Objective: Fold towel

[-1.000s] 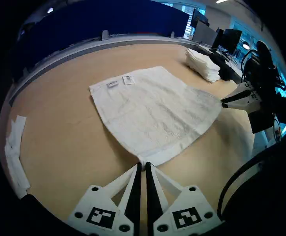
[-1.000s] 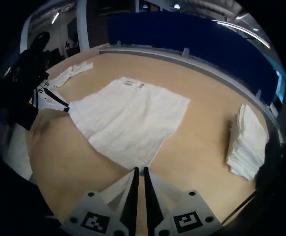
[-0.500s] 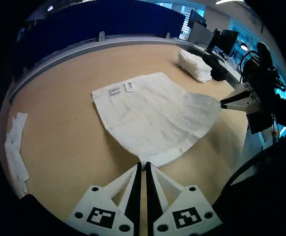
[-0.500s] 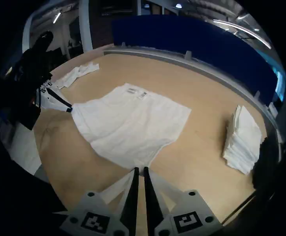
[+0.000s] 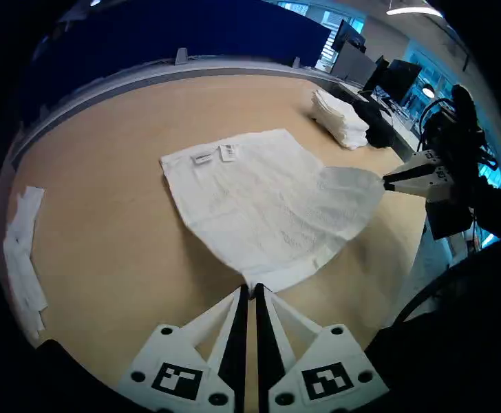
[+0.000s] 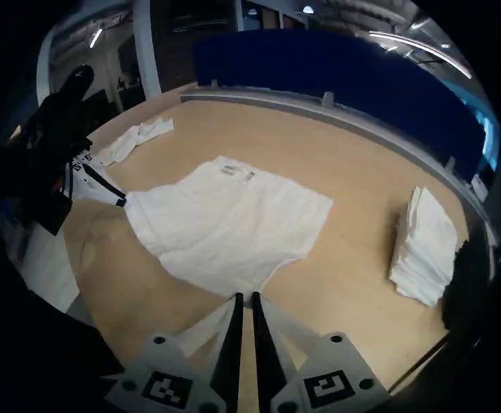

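A white towel (image 5: 264, 196) with two small labels near its far edge lies spread on the wooden table (image 5: 113, 206). My left gripper (image 5: 251, 292) is shut on the towel's near corner. My right gripper (image 6: 245, 297) is shut on the other near corner of the towel (image 6: 223, 220). Both corners are lifted a little off the table, so the near edge hangs between them. In the left gripper view the right gripper (image 5: 387, 184) pinches its corner at the right. In the right gripper view the left gripper (image 6: 121, 202) shows at the left, held by a dark-sleeved hand.
A stack of folded white towels (image 6: 426, 248) sits near the table's right side, also seen as the stack (image 5: 340, 117). A crumpled white cloth (image 6: 137, 136) lies at the far left, the same cloth (image 5: 20, 255) by the table edge. A blue partition (image 6: 333, 76) backs the table; monitors (image 5: 388, 69) stand beyond.
Both grippers have risen and drawn the held corners inward; the near edge of the towel lifts off the table and bows, and the towel's outline narrows.
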{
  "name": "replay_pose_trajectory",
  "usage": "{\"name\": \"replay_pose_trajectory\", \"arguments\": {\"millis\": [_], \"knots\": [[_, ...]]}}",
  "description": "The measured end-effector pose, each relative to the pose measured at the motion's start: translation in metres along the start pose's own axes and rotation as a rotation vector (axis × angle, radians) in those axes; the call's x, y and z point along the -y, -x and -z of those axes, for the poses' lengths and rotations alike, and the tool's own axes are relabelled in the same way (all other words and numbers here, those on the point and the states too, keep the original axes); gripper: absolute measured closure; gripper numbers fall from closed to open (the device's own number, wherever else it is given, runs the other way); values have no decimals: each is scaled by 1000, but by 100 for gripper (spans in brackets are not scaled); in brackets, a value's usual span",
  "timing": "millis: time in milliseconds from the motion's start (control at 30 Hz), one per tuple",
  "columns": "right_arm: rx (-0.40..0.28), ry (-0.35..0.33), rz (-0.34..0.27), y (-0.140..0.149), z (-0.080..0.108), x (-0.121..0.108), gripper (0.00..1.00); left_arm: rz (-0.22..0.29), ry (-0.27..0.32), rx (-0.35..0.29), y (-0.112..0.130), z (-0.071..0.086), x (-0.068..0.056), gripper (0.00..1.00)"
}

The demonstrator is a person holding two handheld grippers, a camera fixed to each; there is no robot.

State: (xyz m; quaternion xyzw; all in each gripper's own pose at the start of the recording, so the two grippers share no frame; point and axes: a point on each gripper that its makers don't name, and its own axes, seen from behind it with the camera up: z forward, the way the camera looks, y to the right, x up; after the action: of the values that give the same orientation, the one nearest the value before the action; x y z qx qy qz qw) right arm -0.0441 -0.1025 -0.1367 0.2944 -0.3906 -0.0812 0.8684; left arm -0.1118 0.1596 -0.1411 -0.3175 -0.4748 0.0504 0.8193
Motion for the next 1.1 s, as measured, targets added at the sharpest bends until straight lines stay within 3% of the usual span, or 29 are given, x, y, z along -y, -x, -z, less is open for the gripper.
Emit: {"name": "replay_pose_trajectory", "arguments": {"millis": [300, 667, 1100], "knots": [[-22, 6, -41, -34, 4, -19, 91, 52, 11, 0, -35, 9, 19, 92], [-9, 17, -29, -63, -9, -46, 91, 159, 21, -22, -81, 1, 38, 92], [-14, 22, -41, -77, -22, -61, 91, 156, 18, -20, -91, -5, 45, 92]]}}
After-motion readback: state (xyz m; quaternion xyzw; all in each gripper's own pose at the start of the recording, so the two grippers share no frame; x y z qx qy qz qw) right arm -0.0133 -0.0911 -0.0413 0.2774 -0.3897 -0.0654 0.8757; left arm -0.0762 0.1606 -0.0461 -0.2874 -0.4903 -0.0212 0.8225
